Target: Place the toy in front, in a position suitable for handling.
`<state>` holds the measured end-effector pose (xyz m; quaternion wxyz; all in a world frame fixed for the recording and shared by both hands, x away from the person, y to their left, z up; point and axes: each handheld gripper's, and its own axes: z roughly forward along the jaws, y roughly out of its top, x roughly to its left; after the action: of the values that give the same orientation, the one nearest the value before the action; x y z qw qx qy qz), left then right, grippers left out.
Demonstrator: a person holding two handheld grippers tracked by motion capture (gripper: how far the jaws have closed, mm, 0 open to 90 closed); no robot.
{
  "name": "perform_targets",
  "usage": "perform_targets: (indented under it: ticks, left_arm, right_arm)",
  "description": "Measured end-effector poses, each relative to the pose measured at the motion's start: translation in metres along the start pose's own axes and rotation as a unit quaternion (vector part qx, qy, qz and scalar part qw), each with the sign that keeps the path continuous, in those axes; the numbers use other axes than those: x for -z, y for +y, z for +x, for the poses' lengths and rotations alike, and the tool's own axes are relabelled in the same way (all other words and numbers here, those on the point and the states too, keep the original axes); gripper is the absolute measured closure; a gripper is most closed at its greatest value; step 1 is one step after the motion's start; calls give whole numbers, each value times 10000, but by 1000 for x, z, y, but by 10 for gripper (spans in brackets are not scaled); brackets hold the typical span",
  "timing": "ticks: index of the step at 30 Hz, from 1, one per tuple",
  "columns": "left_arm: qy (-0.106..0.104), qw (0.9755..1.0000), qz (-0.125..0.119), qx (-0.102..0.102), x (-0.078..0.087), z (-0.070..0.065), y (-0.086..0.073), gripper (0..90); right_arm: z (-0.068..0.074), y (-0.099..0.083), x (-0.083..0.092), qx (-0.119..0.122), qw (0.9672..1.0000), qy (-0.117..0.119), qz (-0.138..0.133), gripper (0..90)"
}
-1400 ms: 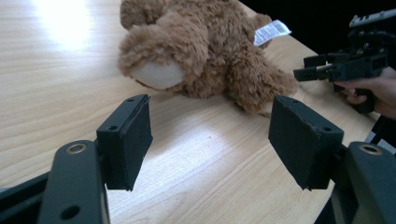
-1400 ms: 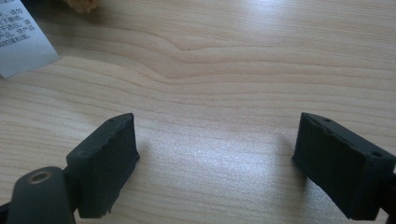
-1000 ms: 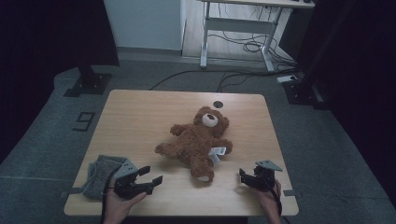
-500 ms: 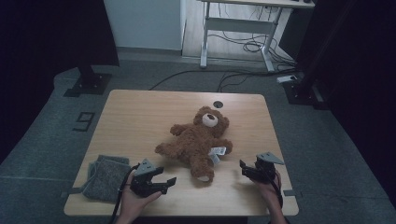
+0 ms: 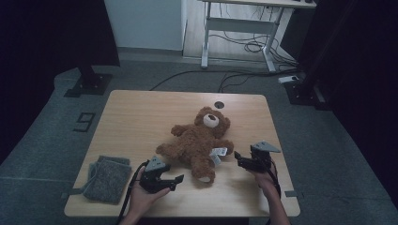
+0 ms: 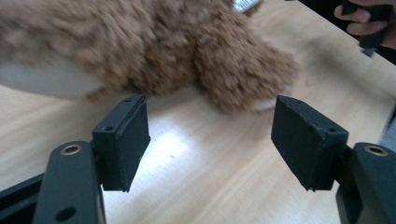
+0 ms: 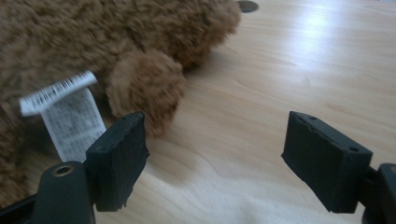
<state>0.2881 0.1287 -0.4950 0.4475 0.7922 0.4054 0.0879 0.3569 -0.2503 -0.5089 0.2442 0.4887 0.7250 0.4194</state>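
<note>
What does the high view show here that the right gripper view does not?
High view: the whole table, a folded grey cloth at its near left, the left gripper and the bear's face. Right gripper view: the printed white tag up close and the right gripper open on bare wood. Both: the brown teddy bear and the table's dark round hole.

Left hand-held gripper (image 5: 174,180): jaws wide apart, nothing between, held low. Right hand-held gripper (image 5: 238,157): jaws apart, just been closing slightly, nothing between.
</note>
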Motion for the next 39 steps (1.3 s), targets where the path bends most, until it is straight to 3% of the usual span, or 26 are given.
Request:
perform_targets:
  ticks: [5,13,17,21,24,29,33,39]
  left_arm:
    - [393,9991,-149,98,3,9,12,254]
    - [919,9948,-278,329,5,29,14,226]
    - [822,9950,-197,533,-7,41,21,198]
    - [863,9947,-47,557,-22,48,25,183]
    - [977,9938,-29,529,-28,53,25,309]
    - [646,9967,55,489,-33,62,24,502]
    - [570,9972,47,489,-31,66,25,616]
    - [652,9963,-73,561,-26,74,29,701]
  right_arm:
    - [6,13,-13,54,9997,246,-35,213]
    - [16,26,-33,169,9986,506,51,192]
    - [21,30,-43,212,9980,587,133,185]
    - [26,32,-59,302,9954,806,428,191]
    - [29,28,-74,478,9919,901,753,271]
    - [37,18,-93,932,9837,1003,1162,517]
    - [47,16,-95,1060,9835,1099,973,672]
    - [48,21,-81,1042,9866,1163,478,724]
